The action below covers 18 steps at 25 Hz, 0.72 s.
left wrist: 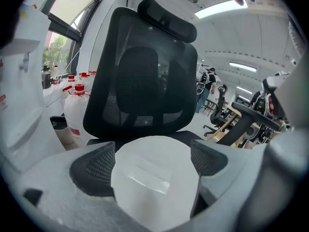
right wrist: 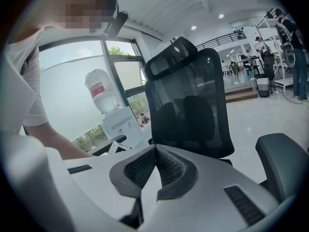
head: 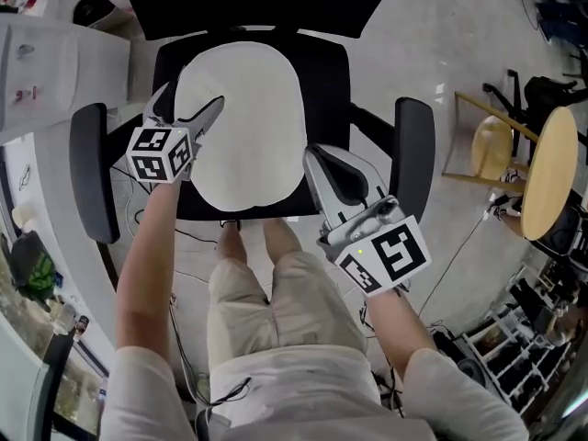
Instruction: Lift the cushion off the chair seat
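A flat white cushion point(head: 243, 118) lies on the black seat point(head: 326, 81) of an office chair. My left gripper point(head: 188, 107) is open at the cushion's left edge, one finger on either side of that edge. In the left gripper view the cushion point(left wrist: 154, 182) fills the gap between the spread jaws of the left gripper point(left wrist: 153, 153). My right gripper point(head: 312, 159) hovers by the cushion's front right edge. Its tips meet in the right gripper view, so the right gripper point(right wrist: 154, 149) is shut. A white sliver shows in the gap behind the tips.
The chair has black armrests on the left point(head: 89, 168) and on the right point(head: 413, 150) and a mesh backrest point(left wrist: 145, 76). A round wooden table point(head: 556, 168) and a wooden stool point(head: 491, 145) stand to the right. Water bottles point(left wrist: 77, 105) stand behind the chair.
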### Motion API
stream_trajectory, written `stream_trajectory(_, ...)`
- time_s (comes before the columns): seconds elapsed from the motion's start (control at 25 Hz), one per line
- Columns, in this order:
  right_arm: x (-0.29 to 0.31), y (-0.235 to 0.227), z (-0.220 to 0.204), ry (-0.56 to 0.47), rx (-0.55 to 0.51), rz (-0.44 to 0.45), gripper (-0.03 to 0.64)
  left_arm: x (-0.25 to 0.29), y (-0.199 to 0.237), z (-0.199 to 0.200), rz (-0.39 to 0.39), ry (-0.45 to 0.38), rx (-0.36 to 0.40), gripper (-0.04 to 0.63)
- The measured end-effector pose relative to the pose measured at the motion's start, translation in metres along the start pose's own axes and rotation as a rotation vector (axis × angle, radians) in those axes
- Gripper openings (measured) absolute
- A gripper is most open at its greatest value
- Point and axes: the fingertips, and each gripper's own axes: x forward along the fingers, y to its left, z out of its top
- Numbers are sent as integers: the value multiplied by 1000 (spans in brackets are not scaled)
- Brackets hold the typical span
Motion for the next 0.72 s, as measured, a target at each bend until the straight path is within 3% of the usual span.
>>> stream_trajectory(0.36,-1,1,4,10,-52,36,2,57,39,-14,33,109,-8,489)
stream_trajectory(0.56,0,-4,-4,26,-19,30,2,77,39,-28,-8,237,144,489)
stream_trajectory(0.72,11,-2,-9,27,-1,33,2,87,47,-33,-18,274,175,488)
